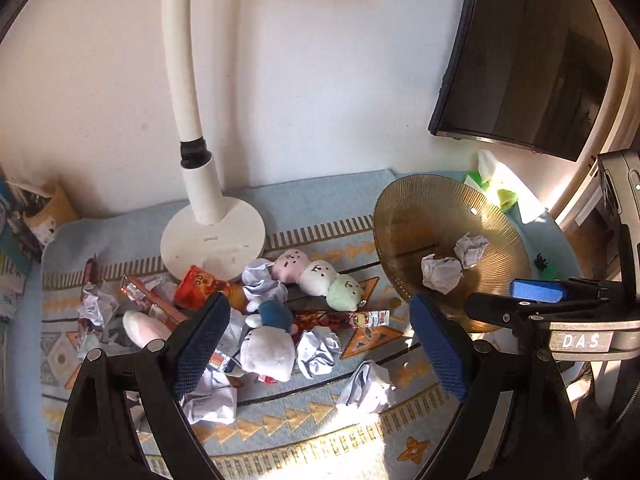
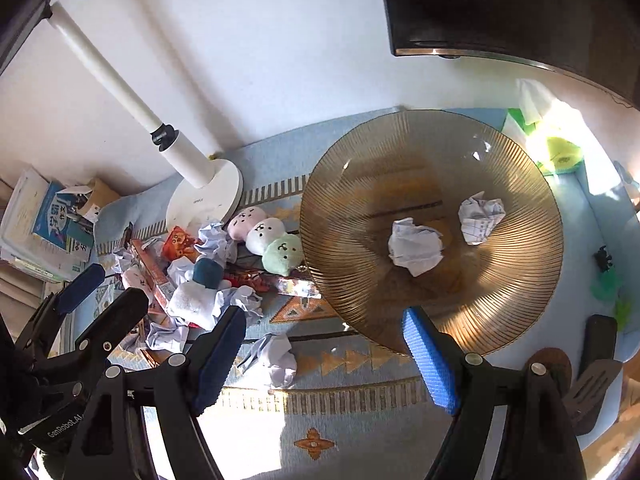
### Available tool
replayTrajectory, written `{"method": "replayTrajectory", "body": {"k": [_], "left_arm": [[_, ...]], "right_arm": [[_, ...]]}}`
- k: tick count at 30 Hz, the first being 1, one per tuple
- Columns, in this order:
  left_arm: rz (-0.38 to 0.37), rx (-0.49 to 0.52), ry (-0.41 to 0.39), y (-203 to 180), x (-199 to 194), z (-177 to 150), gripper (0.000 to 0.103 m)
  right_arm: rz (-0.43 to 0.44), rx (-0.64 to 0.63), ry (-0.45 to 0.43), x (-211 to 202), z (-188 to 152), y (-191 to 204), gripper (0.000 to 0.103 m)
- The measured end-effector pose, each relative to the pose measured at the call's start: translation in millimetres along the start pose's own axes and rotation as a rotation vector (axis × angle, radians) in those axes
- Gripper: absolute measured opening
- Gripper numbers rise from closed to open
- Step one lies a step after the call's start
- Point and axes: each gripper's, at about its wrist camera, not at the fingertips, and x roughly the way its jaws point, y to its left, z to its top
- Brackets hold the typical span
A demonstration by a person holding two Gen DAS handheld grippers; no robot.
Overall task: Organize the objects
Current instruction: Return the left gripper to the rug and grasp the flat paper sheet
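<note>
An amber ribbed glass bowl [image 1: 432,216] [image 2: 400,152] on the right of the mat holds two crumpled paper balls [image 1: 440,274] [image 2: 416,246]. My left gripper [image 1: 320,348] hangs open above a white plush with a blue cap [image 1: 268,348] and a loose paper ball [image 1: 318,350]. In front of the bowl's near rim, my right gripper [image 2: 324,360] is open and holds nothing; another paper ball [image 2: 276,356] lies just left of its middle. A pink, white and green plush trio [image 1: 318,276] [image 2: 264,236] lies beside the bowl among snack packets and more crumpled paper.
A white lamp base [image 1: 212,240] stands behind the pile, against the wall. A dark monitor [image 1: 528,56] hangs at upper right. Books [image 2: 44,224] are stacked at far left. A green tissue pack [image 2: 560,152] sits behind the bowl. The patterned blue mat [image 1: 320,432] covers the surface.
</note>
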Motion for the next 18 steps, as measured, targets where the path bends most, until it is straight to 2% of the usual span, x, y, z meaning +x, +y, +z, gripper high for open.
{"method": "replayTrajectory", "body": {"k": [5, 11, 15, 18], "left_arm": [[0.064, -0.065, 0.045, 53, -8, -28, 0.091], [0.164, -0.207, 0.095, 145, -25, -64, 0.091], [0.248, -0.319, 0.123, 210, -33, -87, 0.091], [0.283, -0.400, 0.132, 253, -38, -96, 0.091]], "right_arm": [[0.042, -0.065, 0.018, 11, 0, 42, 0.080], [0.089, -0.136, 0.059, 31, -9, 98, 0.080], [0.156, -0.192, 0.123, 53, -29, 143, 0.080], [0.196, -0.259, 0.171, 70, -50, 179, 0.080]]}}
